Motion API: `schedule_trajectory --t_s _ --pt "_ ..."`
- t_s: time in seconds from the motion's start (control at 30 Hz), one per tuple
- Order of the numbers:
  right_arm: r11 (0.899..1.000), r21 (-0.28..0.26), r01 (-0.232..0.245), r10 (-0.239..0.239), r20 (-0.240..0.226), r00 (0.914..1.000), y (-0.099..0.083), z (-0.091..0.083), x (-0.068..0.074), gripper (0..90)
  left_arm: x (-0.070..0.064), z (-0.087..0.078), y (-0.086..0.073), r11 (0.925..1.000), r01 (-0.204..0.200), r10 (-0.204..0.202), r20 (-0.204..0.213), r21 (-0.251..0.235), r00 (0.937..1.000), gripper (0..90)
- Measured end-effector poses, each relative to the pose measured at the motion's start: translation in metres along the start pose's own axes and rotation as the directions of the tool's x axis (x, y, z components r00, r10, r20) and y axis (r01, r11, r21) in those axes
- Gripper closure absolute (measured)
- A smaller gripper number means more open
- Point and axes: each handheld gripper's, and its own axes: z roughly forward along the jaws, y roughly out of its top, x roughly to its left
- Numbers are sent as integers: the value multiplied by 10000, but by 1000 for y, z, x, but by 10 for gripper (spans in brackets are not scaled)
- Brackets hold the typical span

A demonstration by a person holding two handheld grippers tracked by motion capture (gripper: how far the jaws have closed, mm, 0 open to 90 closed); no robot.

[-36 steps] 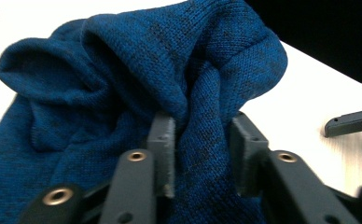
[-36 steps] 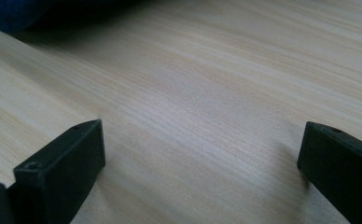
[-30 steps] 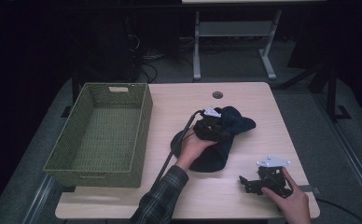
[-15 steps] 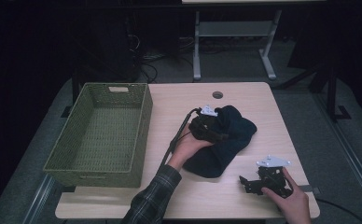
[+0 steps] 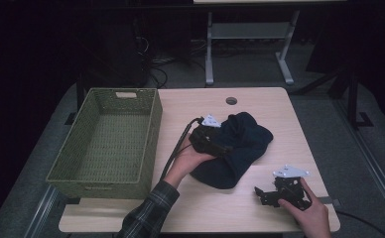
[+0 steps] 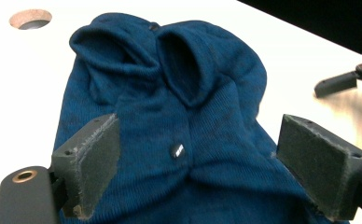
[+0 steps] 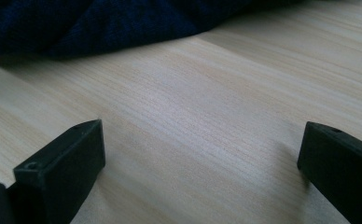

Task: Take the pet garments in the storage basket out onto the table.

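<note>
A dark blue knitted garment lies crumpled on the wooden table, right of centre. In the left gripper view its button and folded collar show. My left gripper rests low over the garment's left part, open, with the cloth spread between and beyond its pads. My right gripper sits on the table near the front right corner, open, holding nothing. Its jaws frame bare wood, and the garment's edge lies just ahead.
A green woven basket stands at the table's left, with nothing inside it. A round cable hole sits at the back of the table. The left gripper's cable trails between basket and garment. Beyond the table stand a metal frame and dark floor.
My left gripper and hand have shifted slightly to the left over the garment. The right gripper has stayed where it was.
</note>
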Motion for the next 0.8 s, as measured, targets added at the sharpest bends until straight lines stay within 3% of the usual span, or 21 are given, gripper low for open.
schedule_trajectory --t_s 0.2,0.6,0.8 --pt "10000 13 -26 26 6 10000 0 0 0 5 -9 -16 -12 9999 -42 42 63 96 10000 133" --pt "10000 28 -36 36 -15 10000 0 0 0 4 -22 -48 -44 10000 -7 7 -412 -22 9991 134" --pt "10000 16 -23 23 -9 10000 0 0 0 5 -27 -56 -62 10000 67 -71 -673 -69 9977 135"
